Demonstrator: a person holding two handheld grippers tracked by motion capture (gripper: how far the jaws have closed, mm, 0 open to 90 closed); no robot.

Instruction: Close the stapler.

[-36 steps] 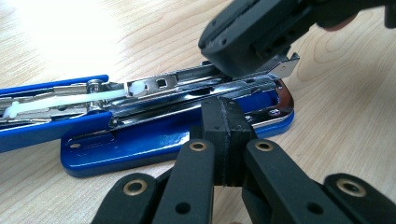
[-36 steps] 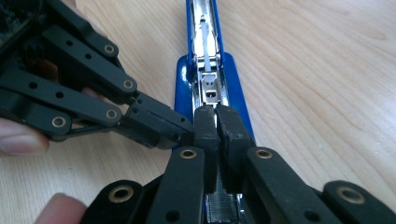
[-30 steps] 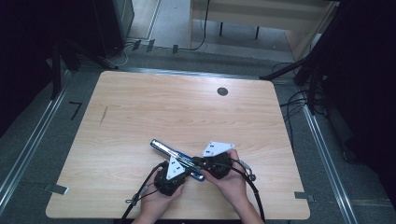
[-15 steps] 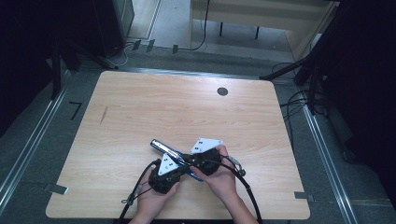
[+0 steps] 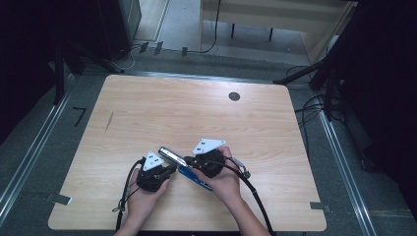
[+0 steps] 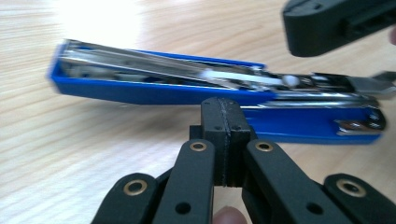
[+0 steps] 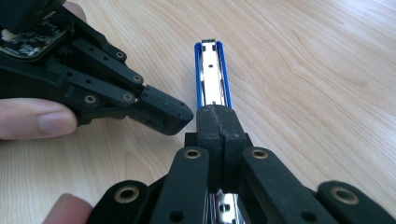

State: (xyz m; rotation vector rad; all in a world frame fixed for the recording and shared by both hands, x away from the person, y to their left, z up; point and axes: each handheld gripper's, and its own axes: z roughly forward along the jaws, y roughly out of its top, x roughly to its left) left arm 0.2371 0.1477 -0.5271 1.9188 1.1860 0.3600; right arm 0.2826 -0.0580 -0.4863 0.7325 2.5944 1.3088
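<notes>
A blue stapler [image 5: 196, 178] lies hinged open on the wooden table [image 5: 196, 118], near its front edge, with its metal staple channel [image 6: 154, 60] bared. My left gripper [image 5: 172, 169] is at the stapler's left side, jaws shut together with nothing between them [image 6: 222, 109]. My right gripper [image 5: 191, 164] comes in from the right, also shut and empty, with its tips [image 7: 216, 116] over the stapler's rear part. Whether they touch it I cannot tell. The left gripper's closed tip [image 7: 161, 114] hangs just beside the stapler [image 7: 211, 70].
A dark round cable hole [image 5: 234, 96] sits in the table's far right part. Black cables trail from both grippers over the front edge. Beyond the table are floor rails, cables and a wooden desk [image 5: 275, 19].
Both hands have shifted left in the high view, the left one farther, so a gap has opened between the grippers. The stapler has stayed in place.
</notes>
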